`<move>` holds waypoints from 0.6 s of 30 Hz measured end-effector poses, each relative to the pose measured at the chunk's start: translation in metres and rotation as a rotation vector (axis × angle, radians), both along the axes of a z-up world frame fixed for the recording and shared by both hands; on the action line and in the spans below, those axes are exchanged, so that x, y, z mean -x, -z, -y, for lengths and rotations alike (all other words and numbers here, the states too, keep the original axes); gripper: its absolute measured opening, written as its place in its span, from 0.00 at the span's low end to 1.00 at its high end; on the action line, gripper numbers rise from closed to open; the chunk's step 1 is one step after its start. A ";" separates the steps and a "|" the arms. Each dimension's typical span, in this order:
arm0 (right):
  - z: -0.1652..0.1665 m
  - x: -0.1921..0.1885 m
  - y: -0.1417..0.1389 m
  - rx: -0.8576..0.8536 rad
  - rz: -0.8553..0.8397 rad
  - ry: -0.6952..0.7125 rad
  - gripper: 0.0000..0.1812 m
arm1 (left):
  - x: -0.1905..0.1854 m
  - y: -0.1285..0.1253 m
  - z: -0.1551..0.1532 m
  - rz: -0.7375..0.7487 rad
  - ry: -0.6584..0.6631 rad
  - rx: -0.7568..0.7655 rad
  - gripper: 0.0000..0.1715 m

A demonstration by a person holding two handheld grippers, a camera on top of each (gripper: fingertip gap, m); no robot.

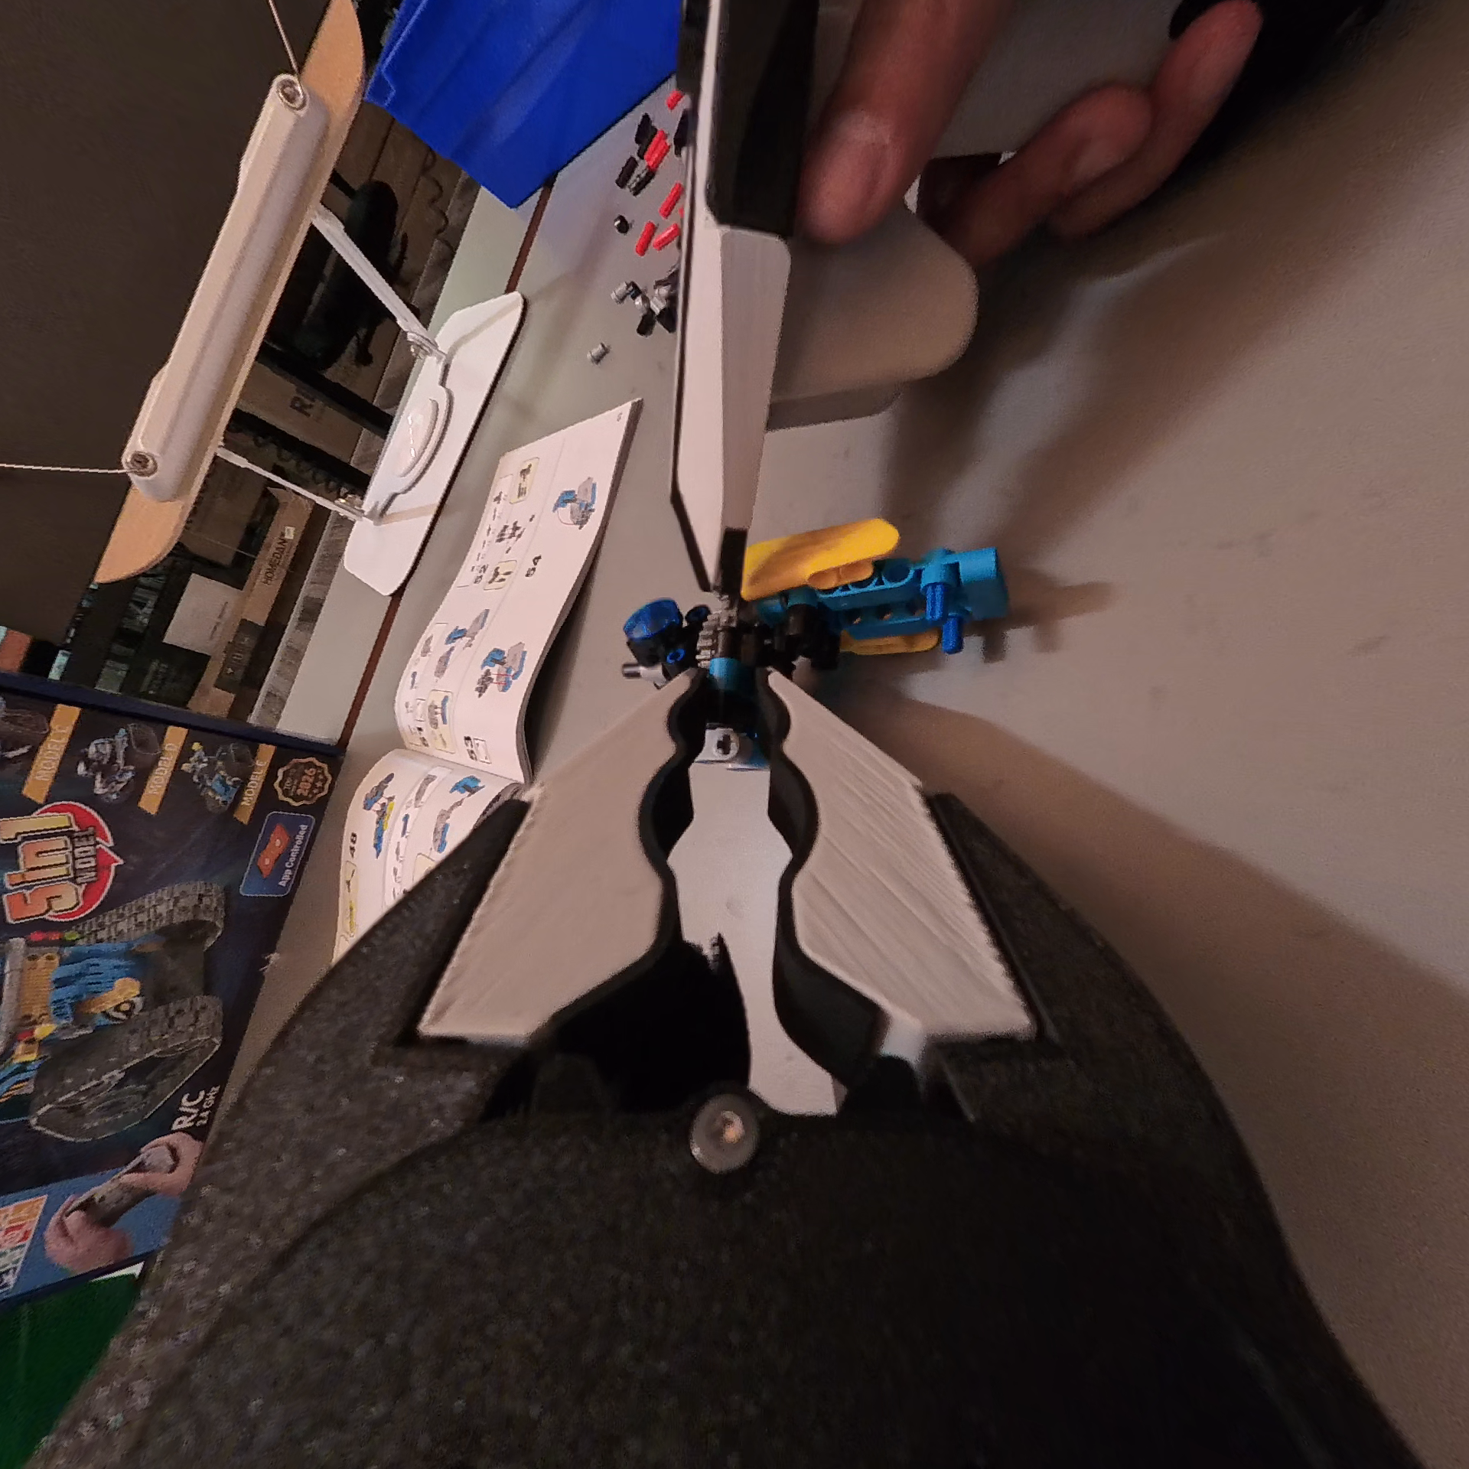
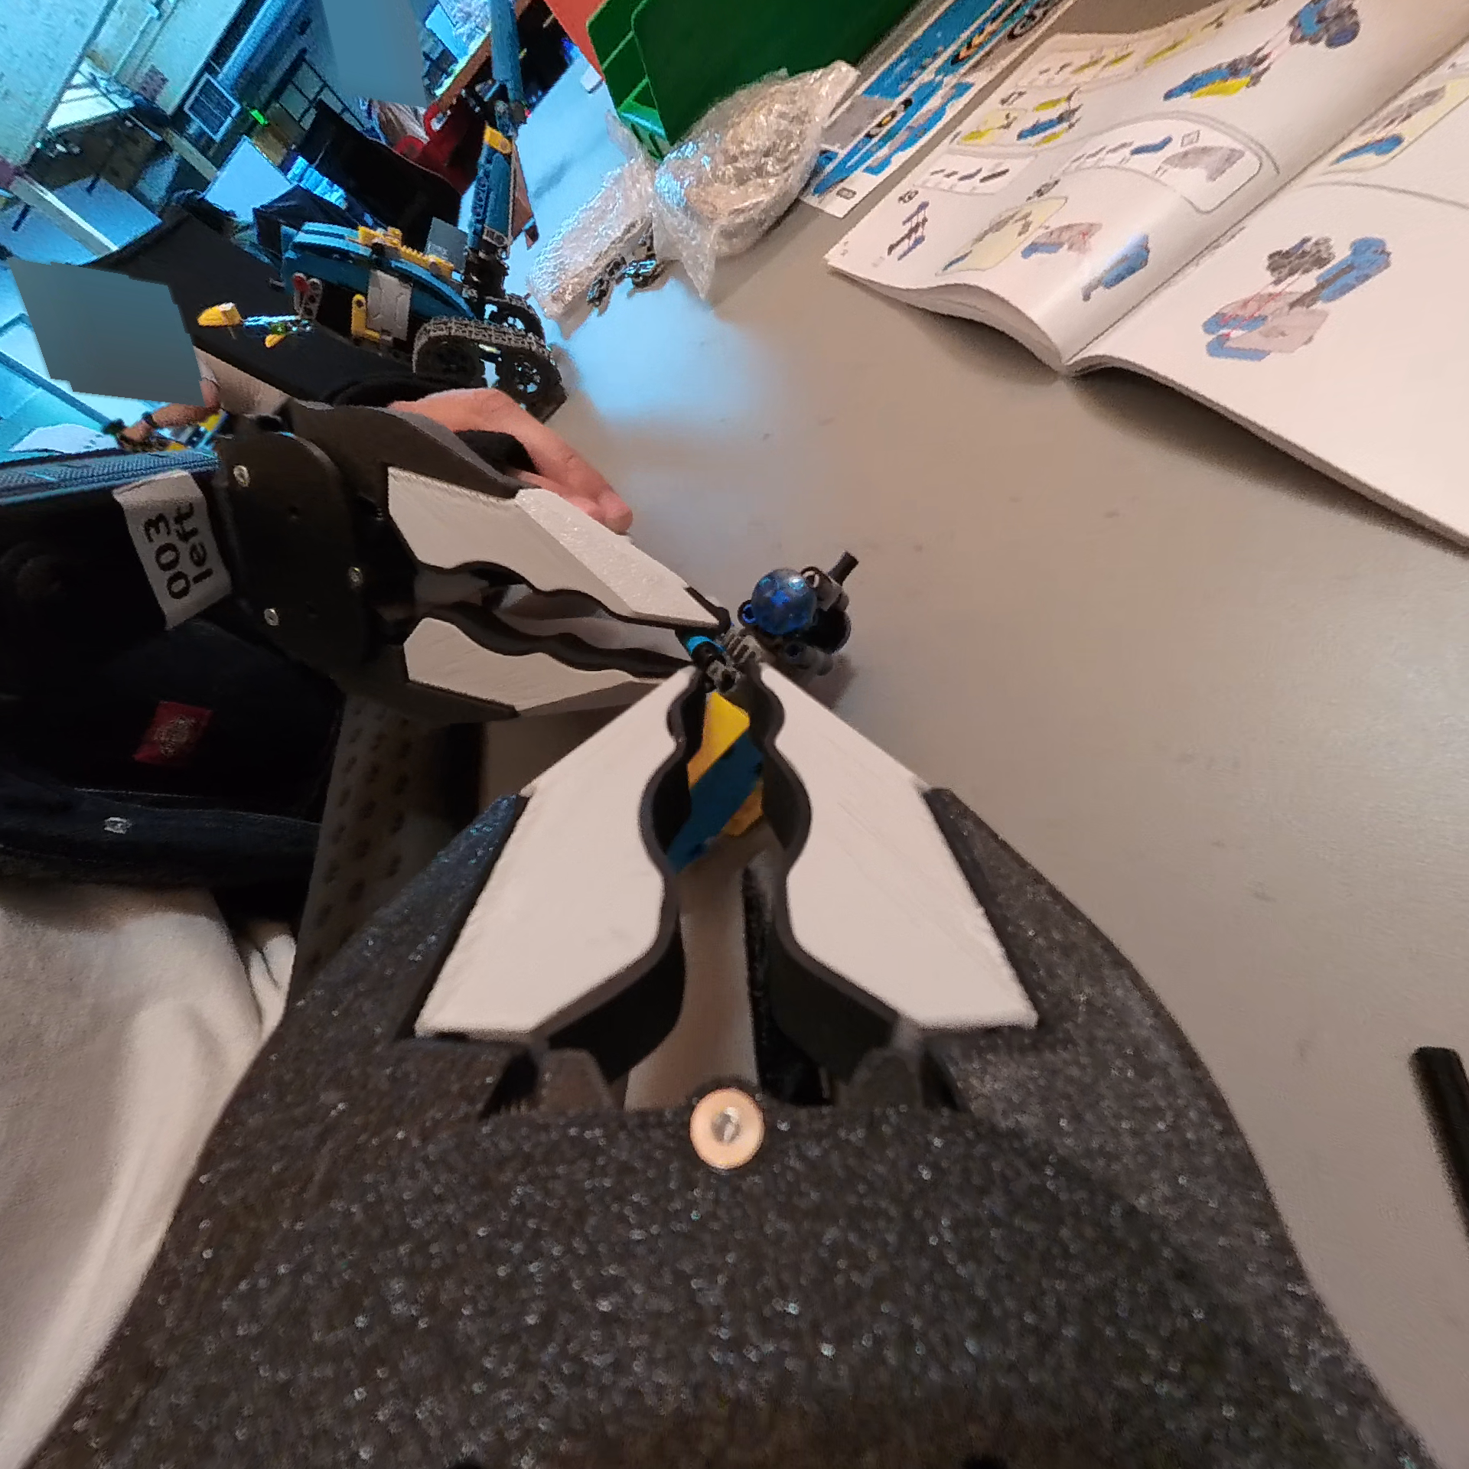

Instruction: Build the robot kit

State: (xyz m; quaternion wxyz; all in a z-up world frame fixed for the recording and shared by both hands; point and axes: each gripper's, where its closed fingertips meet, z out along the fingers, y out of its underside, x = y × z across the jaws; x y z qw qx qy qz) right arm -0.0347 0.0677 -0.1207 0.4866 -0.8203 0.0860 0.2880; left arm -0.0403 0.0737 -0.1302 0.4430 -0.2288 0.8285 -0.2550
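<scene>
from the left wrist view, the left gripper (image 1: 727, 676) pinches the black middle of a small blue, yellow and black brick-built model (image 1: 803, 612) over the grey table (image 1: 1192, 477); an open white instruction booklet (image 1: 509, 604) lies nearby. from the right wrist view, the right gripper (image 2: 727, 676) pinches the model's blue-and-yellow end (image 2: 719, 775), its fingertips meeting the left gripper's (image 2: 699, 628).

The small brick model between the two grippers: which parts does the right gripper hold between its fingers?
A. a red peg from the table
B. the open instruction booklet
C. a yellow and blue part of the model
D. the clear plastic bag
C: in the right wrist view the right gripper is closed on the yellow and blue end of the small brick model, while the left gripper meets it from the side.
</scene>
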 end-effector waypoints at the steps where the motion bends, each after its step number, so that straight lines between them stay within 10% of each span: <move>1: 0.001 -0.001 0.001 0.009 -0.010 -0.002 0.05 | 0.000 0.001 0.000 -0.009 0.000 0.007 0.06; 18: -0.001 -0.009 0.007 0.135 0.113 0.131 0.02 | -0.003 0.003 0.001 -0.122 -0.072 0.149 0.05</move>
